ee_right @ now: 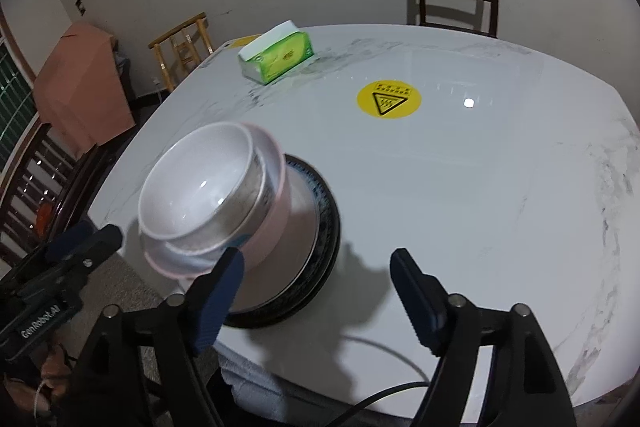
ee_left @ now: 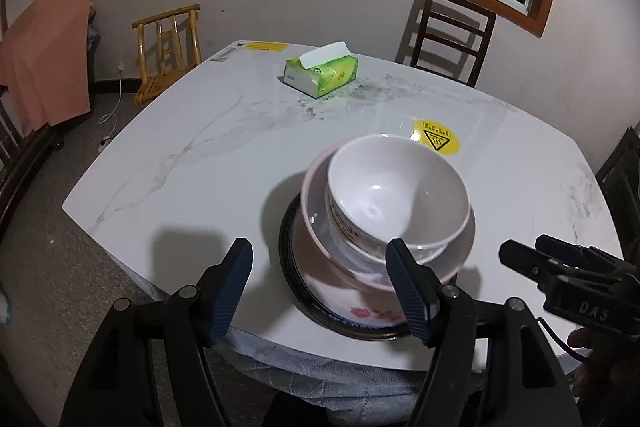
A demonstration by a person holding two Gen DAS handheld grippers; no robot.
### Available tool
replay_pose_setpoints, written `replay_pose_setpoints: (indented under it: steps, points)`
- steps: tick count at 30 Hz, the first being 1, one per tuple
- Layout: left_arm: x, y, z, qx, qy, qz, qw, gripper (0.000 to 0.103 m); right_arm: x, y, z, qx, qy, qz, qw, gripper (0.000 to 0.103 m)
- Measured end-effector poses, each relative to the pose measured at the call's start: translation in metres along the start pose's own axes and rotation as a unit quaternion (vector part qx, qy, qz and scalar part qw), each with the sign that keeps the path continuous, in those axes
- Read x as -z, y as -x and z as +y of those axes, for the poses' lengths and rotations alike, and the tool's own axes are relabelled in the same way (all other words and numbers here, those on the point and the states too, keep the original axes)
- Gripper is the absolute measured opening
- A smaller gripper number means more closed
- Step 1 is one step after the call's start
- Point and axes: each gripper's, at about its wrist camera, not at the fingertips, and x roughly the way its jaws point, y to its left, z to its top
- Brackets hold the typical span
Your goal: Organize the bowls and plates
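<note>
A white bowl (ee_left: 396, 195) sits tilted inside a pink-rimmed bowl (ee_left: 316, 223), on a flowered plate (ee_left: 360, 311), on a dark-rimmed plate (ee_left: 288, 247) near the table's front edge. The stack also shows in the right wrist view: white bowl (ee_right: 200, 179), pink bowl (ee_right: 276, 211), dark plate (ee_right: 328, 227). My left gripper (ee_left: 320, 287) is open and empty, its right finger in front of the stack. My right gripper (ee_right: 316, 291) is open and empty just right of the stack; it also shows in the left wrist view (ee_left: 560, 263).
A white marble table (ee_left: 224, 147) holds a green tissue pack (ee_left: 320, 71) at the back and a round yellow warning sticker (ee_left: 436, 139). A dark chair (ee_left: 452, 35) stands behind it, a wooden chair (ee_left: 168, 47) and a pink-draped rack (ee_left: 44, 55) at left.
</note>
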Motion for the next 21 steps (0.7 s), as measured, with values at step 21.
replay_pose_setpoints:
  steps: [21]
  points:
    - [0.014,-0.004,-0.028,-0.067,-0.019,-0.008,0.9975,0.074,0.027,0.005,0.014,0.012,0.071,-0.011,0.997,0.085]
